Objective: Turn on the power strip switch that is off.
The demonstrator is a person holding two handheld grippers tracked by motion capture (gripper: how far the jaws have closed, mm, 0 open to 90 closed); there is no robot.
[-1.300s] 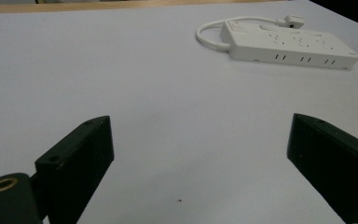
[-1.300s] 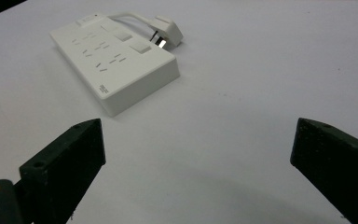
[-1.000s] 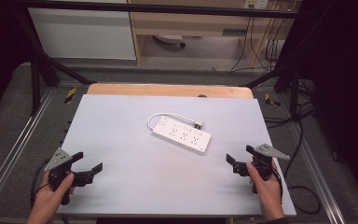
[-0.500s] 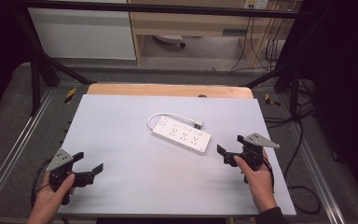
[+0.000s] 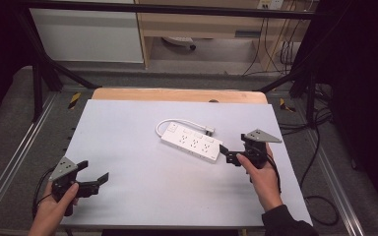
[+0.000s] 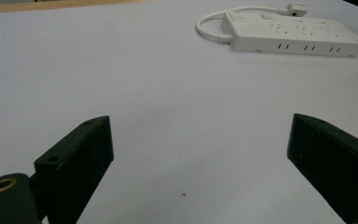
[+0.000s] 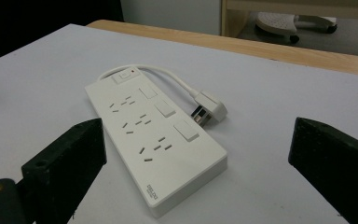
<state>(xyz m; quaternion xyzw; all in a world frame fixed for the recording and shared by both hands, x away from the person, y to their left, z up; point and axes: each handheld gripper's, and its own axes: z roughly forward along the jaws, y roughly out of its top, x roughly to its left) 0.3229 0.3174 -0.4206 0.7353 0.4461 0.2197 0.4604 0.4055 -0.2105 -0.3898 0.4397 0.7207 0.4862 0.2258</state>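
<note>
Centrally — flat white rectangular power strip [image 5: 192, 144], smooth plastic.

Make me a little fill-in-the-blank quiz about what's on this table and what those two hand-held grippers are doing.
1. The white power strip lies on the ____ table.
2. The hand-held gripper closest to the strip is the ____ one.
3. The jaws of the left hand-held gripper stand ____, with nothing between them.
4. The strip's short cord ends in a ____.

Missing words: grey; right; open; plug
</note>
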